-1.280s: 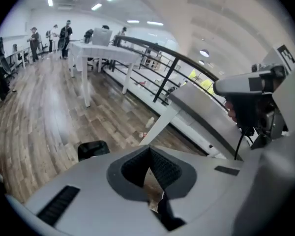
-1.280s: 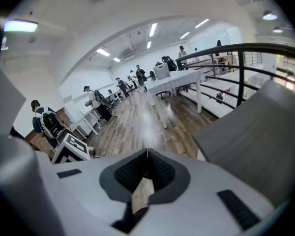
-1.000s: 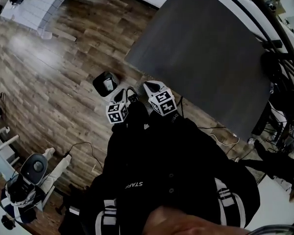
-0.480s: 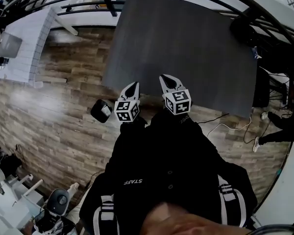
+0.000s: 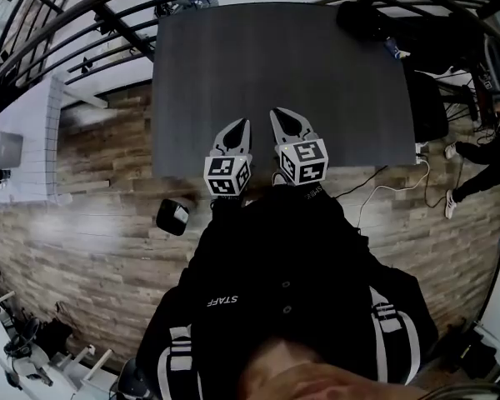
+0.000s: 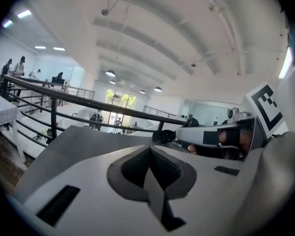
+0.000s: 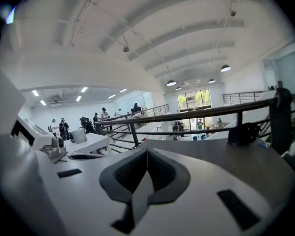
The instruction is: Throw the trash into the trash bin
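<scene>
Trash shows in no view, and with the left gripper (image 5: 237, 127) and right gripper (image 5: 284, 117) both closed on nothing over the grey table (image 5: 283, 65), any search risks kicking over the small black bin (image 5: 173, 217) standing unwatched on the floor.

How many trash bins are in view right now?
1: a small black bin on the wood floor, by the dark table's near-left corner. Others may sit outside the view.
</scene>
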### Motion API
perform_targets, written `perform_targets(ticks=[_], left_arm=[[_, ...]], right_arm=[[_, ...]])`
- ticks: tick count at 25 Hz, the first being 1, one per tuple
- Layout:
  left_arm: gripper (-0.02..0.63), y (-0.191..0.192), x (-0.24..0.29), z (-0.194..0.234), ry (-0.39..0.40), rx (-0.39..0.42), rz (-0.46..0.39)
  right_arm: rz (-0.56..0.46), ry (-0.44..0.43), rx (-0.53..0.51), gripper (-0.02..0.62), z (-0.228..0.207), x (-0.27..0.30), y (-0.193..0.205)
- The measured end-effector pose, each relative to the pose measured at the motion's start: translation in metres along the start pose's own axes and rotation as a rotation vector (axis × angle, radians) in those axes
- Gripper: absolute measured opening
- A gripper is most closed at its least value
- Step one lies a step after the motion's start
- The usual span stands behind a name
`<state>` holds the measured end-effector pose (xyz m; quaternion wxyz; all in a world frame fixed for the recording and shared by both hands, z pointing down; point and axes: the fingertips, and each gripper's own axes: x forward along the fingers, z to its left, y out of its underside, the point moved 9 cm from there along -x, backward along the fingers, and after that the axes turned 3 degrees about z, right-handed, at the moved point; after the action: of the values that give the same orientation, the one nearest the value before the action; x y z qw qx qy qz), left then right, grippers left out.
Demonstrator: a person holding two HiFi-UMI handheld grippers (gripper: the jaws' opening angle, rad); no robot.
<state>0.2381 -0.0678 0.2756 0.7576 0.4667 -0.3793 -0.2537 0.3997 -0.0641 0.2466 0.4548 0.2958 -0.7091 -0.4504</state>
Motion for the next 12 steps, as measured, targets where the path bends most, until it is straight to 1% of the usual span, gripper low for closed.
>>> perform_targets(ticks=[4, 8, 12], left_arm=[[0.0, -0.035, 0.017, -0.034, 0.035, 0.052, -0.069], [0.0, -0.066, 0.02, -0.056, 0.08, 0.089, -0.136], [0.0, -0.086, 0.023, -0.066, 0.071, 0.132, -0.182]], right_arm=[[-0.078, 0.064, -0.03, 0.015, -0.021, -0.023, -0.026], [-0.159, 0.131, -0.043, 0.015, -0.032, -0.044, -0.049], [-0.238, 0.177, -0.045, 0.015, -0.04, -0.06, -0.069]])
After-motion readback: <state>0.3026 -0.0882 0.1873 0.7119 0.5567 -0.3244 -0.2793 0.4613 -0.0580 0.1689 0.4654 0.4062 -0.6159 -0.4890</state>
